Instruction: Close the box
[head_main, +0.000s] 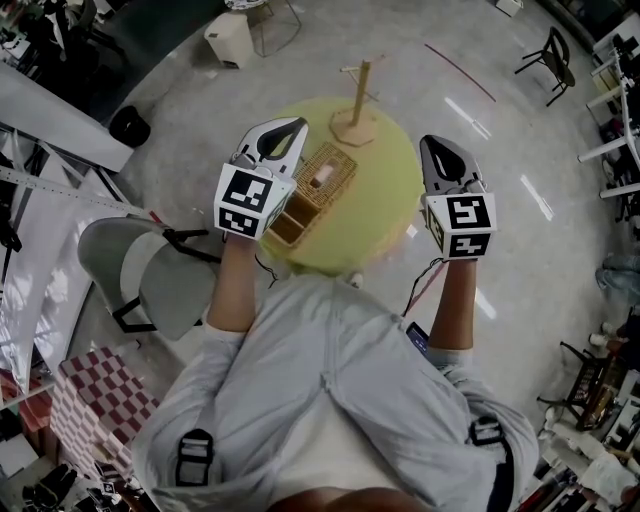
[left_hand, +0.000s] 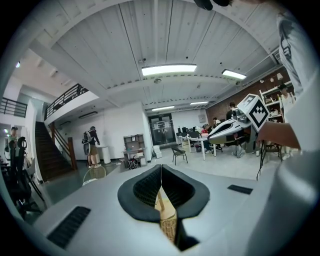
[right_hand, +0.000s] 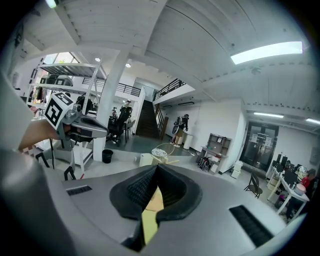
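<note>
Over the yellow table, left hand-held gripper and right hand-held gripper hover, jaws together.

Table: right half bare (open passage). Wicker box occupies the left; wooden stand blocks the far edge; chair stands near left.

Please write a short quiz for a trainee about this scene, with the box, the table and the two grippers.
1. True or false: the left gripper holds the wicker box.
2. The wooden stand stands: A on the round table; B on the floor; C on a chair.
3. Fill in: the jaws of the right gripper are ___.

Key: 1 false, it holds nothing; 2 A; 3 shut.
</note>
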